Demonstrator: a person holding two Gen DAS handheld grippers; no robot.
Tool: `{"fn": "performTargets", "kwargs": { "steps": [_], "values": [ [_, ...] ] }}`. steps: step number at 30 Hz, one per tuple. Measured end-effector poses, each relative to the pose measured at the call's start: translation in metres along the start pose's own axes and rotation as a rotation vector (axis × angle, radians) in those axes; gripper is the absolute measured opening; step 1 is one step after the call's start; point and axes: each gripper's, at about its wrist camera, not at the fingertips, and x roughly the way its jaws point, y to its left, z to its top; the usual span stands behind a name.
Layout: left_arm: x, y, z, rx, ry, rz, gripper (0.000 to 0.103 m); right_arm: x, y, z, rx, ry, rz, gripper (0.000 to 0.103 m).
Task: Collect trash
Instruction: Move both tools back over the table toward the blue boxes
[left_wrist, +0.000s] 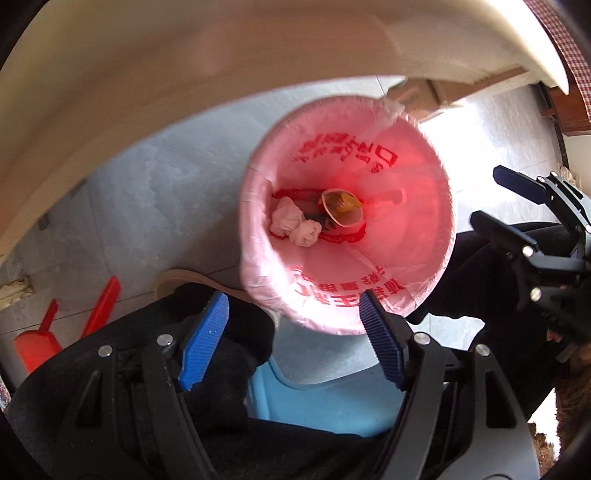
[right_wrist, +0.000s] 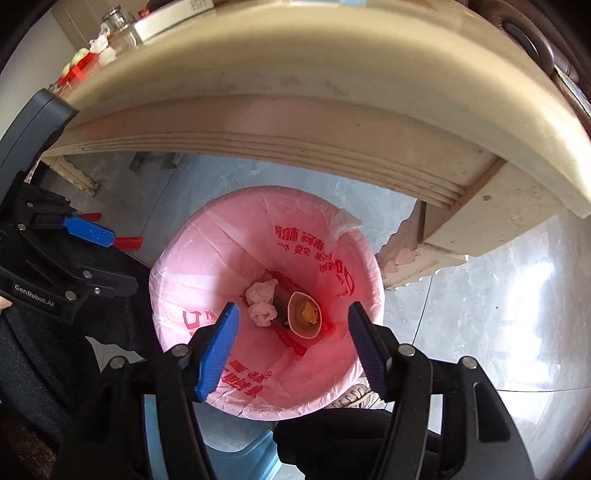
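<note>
Left wrist view. A bin (left_wrist: 347, 218) lined with a pink bag (left_wrist: 406, 177) is seen from above on the floor (left_wrist: 147, 192), beside a table edge (left_wrist: 110, 92). Red characters are printed on the bag; they are inverted and cannot be read. At the bottom lie two crumpled tissues (left_wrist: 293, 223) and a paper cup (left_wrist: 341, 212) with yellow residue; a dark item between them cannot be identified. The left gripper (left_wrist: 293, 341) is held above the near rim, jaws apart, nothing between the pads. The right gripper (left_wrist: 506, 205) is shown at the right edge, jaws apart and empty. A red object (left_wrist: 101, 306) is partly cut off at left.

Right wrist view. The same bin (right_wrist: 266, 302), tissues (right_wrist: 262, 302) and cup (right_wrist: 304, 314) are shown. The right gripper (right_wrist: 293, 350) is held over the bin, jaws apart, empty. "GenRobot.AI" is legible on the left gripper (right_wrist: 85, 254). Only here are items on the tabletop (right_wrist: 110, 33) visible, too blurred to name.
</note>
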Motion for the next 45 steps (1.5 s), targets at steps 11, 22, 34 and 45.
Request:
{"fn": "performTargets", "kwargs": {
  "steps": [11, 22, 34, 45],
  "values": [
    [-0.114, 0.009, -0.023, -0.004, -0.198, 0.055, 0.077, -0.099, 0.019, 0.021, -0.051, -0.156, 0.012, 0.073],
    [-0.216, 0.002, -0.021, -0.007, -0.322, 0.049, 0.077, -0.199, 0.050, 0.052, -0.157, -0.284, -0.013, 0.080],
    [-0.285, -0.008, -0.008, 0.016, -0.369, 0.079, 0.078, -0.250, 0.054, 0.078, -0.225, -0.342, -0.020, 0.080],
    [-0.327, -0.002, 0.027, -0.023, -0.387, 0.111, 0.079, -0.287, 0.037, 0.135, -0.271, -0.427, -0.091, 0.094]
  ]
}}
